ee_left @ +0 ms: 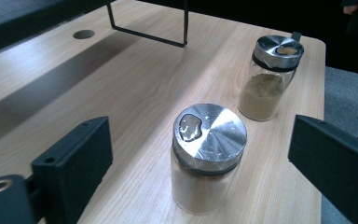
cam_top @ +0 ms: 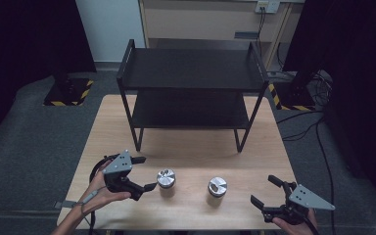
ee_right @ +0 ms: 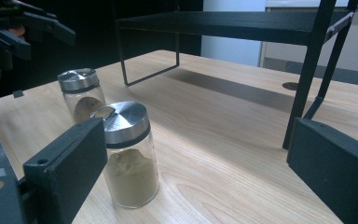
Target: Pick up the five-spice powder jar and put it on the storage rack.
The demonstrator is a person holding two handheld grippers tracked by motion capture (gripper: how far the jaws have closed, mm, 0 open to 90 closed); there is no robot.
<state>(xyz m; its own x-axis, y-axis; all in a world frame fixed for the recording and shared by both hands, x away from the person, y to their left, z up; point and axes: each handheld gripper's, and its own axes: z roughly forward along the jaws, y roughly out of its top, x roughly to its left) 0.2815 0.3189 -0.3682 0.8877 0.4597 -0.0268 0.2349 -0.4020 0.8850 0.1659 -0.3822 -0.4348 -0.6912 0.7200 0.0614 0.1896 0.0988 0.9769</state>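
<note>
Left gripper (cam_top: 143,173) is hovering at lower left, fingers spread wide; right gripper (cam_top: 265,191) is sitting at lower right, fingers apart.

High view overhead facing forward, gripper views low, close — sharing both jars (cam_top: 166,178) (ee_left: 209,154) (ee_right: 127,154)

A lab recording setup is showing: black curtains (cam_top: 24,34) are enclosing a lone table (cam_top: 191,147), hazard-taped stand bases (cam_top: 68,93) flanking it

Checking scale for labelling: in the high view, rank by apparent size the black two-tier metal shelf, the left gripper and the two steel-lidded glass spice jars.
1. Black two-tier metal shelf
2. Left gripper
3. Two steel-lidded glass spice jars: they look alike, so unranked.
</note>
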